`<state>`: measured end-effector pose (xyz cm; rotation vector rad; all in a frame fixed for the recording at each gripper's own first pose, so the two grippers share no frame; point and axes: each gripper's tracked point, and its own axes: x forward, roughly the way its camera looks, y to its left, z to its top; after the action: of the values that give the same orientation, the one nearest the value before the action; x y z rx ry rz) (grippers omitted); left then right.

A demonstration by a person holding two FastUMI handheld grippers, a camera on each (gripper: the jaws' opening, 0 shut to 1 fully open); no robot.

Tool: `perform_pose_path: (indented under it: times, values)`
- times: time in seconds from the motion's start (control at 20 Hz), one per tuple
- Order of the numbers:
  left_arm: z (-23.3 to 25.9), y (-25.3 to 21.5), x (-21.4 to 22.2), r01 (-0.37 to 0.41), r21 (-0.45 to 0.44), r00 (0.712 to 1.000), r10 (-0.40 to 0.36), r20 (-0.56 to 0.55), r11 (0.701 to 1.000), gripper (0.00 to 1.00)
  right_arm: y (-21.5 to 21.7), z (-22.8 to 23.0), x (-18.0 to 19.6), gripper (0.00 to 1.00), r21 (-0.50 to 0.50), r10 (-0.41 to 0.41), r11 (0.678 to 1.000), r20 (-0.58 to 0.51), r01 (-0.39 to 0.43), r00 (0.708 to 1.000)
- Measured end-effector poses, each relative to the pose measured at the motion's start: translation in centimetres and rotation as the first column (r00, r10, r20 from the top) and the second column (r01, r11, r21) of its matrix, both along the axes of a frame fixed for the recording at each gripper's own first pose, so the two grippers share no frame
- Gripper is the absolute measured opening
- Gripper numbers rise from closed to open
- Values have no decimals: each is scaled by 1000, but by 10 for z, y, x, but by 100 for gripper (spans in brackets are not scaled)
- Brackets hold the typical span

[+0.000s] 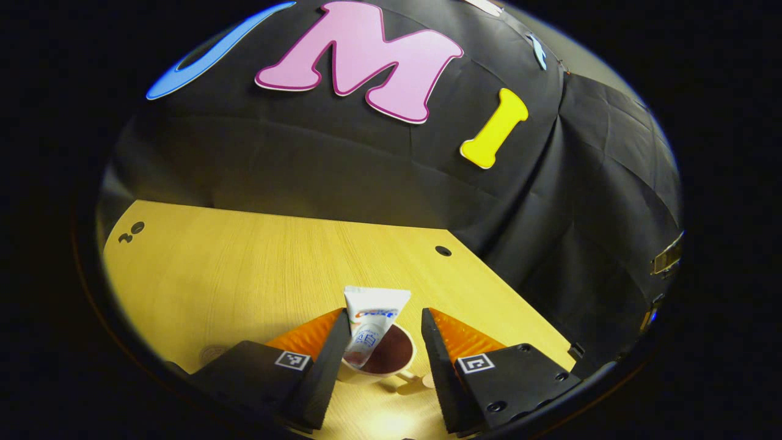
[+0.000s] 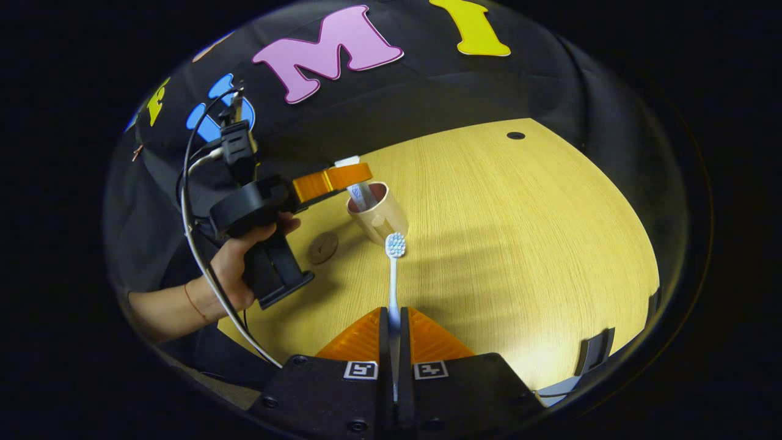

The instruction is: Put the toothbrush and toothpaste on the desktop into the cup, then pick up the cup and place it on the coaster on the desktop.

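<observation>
One white toothpaste (image 1: 374, 322) tube in cup (image 1: 391, 360) | left claw (image 1: 385, 357) released | right claw (image 2: 394, 333) grasping toothbrush (image 2: 394, 269)

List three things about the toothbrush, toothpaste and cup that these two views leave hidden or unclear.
1. Toothbrush handle end: right gripper view, clamped out of sight inside the right gripper.
2. Toothpaste lower end: left gripper view, hidden inside the cup.
3. Cup's base: left gripper view, blocked by the left gripper, which is open.
</observation>
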<state>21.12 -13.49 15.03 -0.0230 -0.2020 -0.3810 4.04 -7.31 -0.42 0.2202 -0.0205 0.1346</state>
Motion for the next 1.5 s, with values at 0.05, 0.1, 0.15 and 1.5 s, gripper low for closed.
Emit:
perform_pose_path:
  times: [0.05, 0.1, 0.15, 1.5]
  values:
    - [0, 4, -7, 2, -6, 1000, -2, 2, 1000, 73, -1, 6, 1, 7, 6, 4, 1000, 11, -4, 1000]
    - [0, 8, -15, 2, -11, 1000, -2, 4, 1000, 82, -1, 15, 2, 7, 16, 8, 1000, 27, -9, 1000]
    - [-1, 12, -22, 1, -18, 1000, -1, 8, 1000, 73, 2, 28, 5, 7, 29, 16, 999, 46, -17, 999]
    - [-83, 128, -154, -173, -190, 983, 159, -90, 966, 73, 2, 218, 164, 6, 123, -3, 992, 283, -33, 959]
